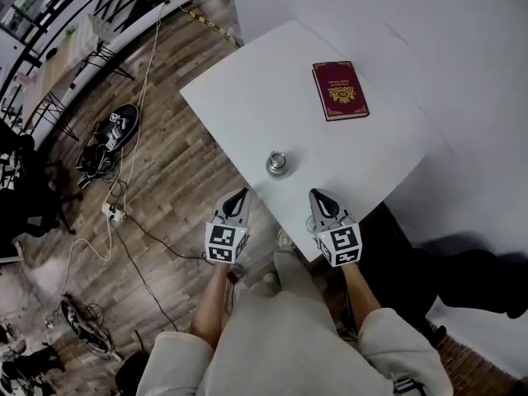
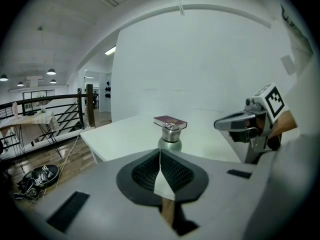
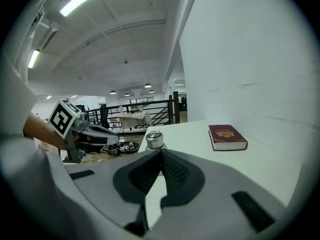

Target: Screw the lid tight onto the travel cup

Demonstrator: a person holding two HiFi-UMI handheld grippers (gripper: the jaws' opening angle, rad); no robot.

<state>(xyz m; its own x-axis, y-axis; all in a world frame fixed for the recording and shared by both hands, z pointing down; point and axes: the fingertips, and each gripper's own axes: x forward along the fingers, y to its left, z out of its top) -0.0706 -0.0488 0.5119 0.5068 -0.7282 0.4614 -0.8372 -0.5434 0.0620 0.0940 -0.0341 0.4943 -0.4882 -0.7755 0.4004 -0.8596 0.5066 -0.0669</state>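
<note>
Head view, travel cup (image 1: pixel 277 168): it stands upright on the white bench (image 1: pixel 247 97), near the red book (image 1: pixel 339 90), on the book's side toward the person.
Head view, lid (image 1: pixel 277 160): there it is, steel, sitting on the cup's mouth. Whether it is threaded home I can't tell.
Head view, tongs: the left tongs (image 1: pixel 241 195) and right tongs (image 1: pixel 318 195) hover side by side beyond the cup from the book, touching nothing.
Left gripper view, left tongs (image 2: pixel 160 153): jaws pressed together, nothing between them. The cup (image 2: pixel 170 144) is dead ahead, with the book (image 2: pixel 170 121) just behind it.
Right gripper view, right tongs (image 3: pixel 160 151): jaws together here too, and empty. The lid (image 3: pixel 153 136) peeks over the tips, and the book (image 3: pixel 227 137) lies off to the right.
Cup contents: hidden, since the lid covers the mouth.
Risk, tipping: I'd say a shut tip nudging that tall, narrow cup could topple it, and neither pair has it braced.
Risk, cross-threading: turning a lid that sits crooked could jam it, or leave it loose.
Risk, slipping: smooth steel may spin in the pads instead of tightening.
</note>
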